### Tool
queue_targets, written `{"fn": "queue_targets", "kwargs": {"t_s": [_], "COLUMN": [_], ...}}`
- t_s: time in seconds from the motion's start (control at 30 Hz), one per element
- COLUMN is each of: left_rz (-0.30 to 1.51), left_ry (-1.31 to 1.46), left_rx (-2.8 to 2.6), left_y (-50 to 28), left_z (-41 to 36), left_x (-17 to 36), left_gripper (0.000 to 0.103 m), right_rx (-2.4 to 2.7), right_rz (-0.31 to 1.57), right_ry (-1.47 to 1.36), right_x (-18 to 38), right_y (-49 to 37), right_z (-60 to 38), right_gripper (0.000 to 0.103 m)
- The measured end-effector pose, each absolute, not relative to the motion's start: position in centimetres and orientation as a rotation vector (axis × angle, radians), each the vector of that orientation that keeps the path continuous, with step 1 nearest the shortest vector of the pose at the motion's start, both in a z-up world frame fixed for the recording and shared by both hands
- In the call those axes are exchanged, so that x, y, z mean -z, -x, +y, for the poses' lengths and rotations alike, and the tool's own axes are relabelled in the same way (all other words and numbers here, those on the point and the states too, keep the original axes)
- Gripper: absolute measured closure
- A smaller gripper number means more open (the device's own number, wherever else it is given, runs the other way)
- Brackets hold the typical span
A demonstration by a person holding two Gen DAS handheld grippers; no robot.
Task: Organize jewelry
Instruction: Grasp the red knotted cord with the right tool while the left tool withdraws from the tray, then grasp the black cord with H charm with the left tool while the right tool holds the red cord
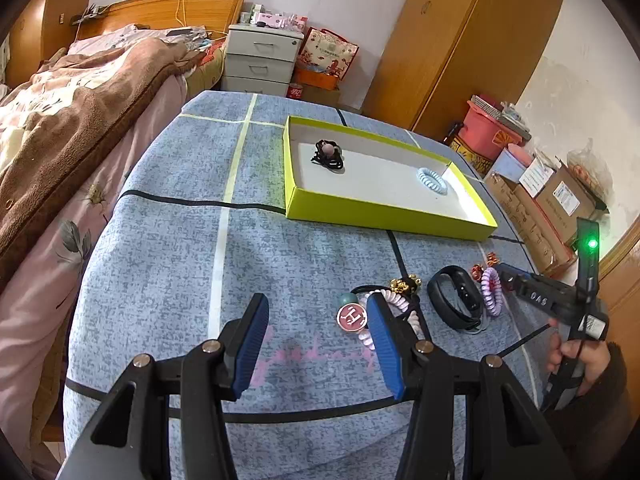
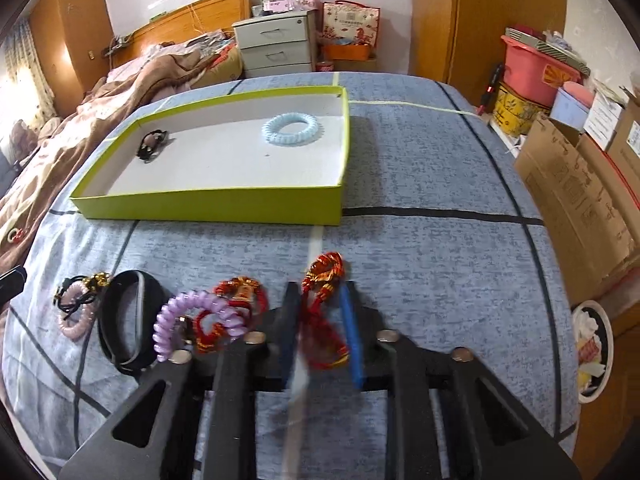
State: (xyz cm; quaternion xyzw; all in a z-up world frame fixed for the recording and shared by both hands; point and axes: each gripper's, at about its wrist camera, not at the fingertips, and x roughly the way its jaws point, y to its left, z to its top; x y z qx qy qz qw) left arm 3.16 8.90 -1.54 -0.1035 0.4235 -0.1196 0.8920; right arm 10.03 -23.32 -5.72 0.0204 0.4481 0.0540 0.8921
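Note:
A lime-green tray on the blue-grey cloth holds a black hair tie with a pink bead and a light-blue spiral hair tie. My left gripper is open and empty, above the cloth beside a round red "H" charm and a pink spiral tie. My right gripper has its jaws close around a red-and-gold knotted bracelet. A black band, a purple spiral tie and another red bracelet lie to its left.
A bed with a brown blanket runs along the left. A white drawer unit and a wooden wardrobe stand behind the table. Cardboard boxes and a pink tub are stacked at the right.

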Motion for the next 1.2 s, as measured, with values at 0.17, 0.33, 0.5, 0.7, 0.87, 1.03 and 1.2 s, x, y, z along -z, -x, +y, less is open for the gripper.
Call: {"fn": "queue_targets", "kwargs": {"t_s": [0.17,0.33,0.5,0.7,0.87,1.03,1.2], "left_rz": [0.902,0.926,0.952,0.972,0.976,0.984,0.978], "left_ry": [0.196,0.192,0.186,0.218,0.220,0.205,0.194], "left_rx": [0.269,0.282,0.299,0.284,0.274,0.278,0.284], "left_y": [-3.2,-3.6,-4.5,-5.3,-5.3,-5.2,-5.3], "left_z": [8.4,7.4,5.9,5.6,5.6,5.4,5.3], "left_x": [1.9,2.5,3.2,3.9,4.1,4.1,4.0], "left_gripper": [0.050,0.050,0.050,0.051,0.066,0.071,0.082], "right_rx": [-0.109,-0.112,-0.124,-0.153,-0.176,-0.188,-0.186], "right_rz": [0.923,0.896,0.872,0.844,0.832,0.841,0.836], "right_ry": [-0.069,-0.096,-0.124,-0.133,-0.130,-0.142,-0.144], "right_x": [5.7,5.0,4.2,3.2,2.9,3.3,3.2], "right_y": [-9.9,-9.2,-8.4,-7.9,-7.8,-7.8,-7.7], "right_z": [-24.1,-24.8,-25.5,-25.2,-24.8,-24.7,-24.5], "right_gripper": [0.093,0.093,0.093,0.093,0.093,0.093,0.093]}}
